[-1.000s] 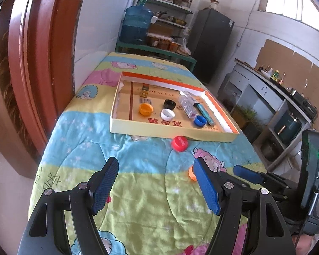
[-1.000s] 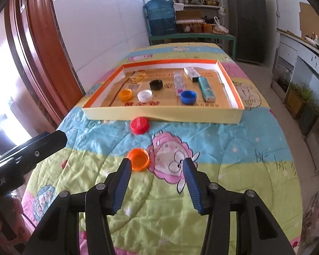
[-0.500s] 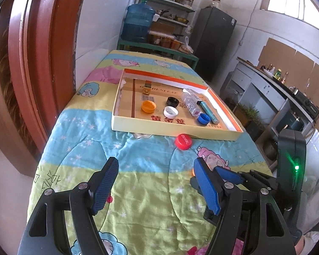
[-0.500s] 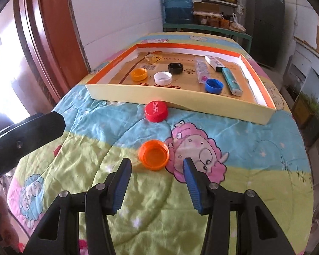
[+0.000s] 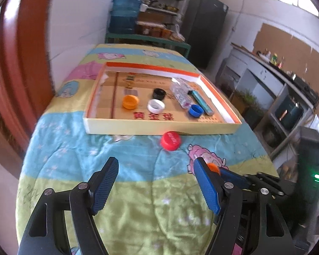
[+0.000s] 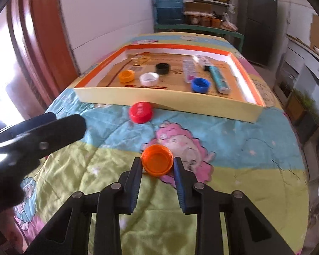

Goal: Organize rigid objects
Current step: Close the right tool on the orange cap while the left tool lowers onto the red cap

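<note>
The right claw [image 6: 157, 163] has just been closing and now grips the orange cap [image 6: 157, 159] by its sides; a second ago the cap lay loose beyond its left finger. The cap sits on the quilted bench [image 6: 234, 148], nearer than the red cap [image 6: 141, 112] and the tray [image 6: 163, 99]. The left claw [image 5: 156, 188], spread and empty, has drifted closer to the tray.

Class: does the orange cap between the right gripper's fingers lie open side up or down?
Up: the orange cap shows its hollow inside and rim.
</note>
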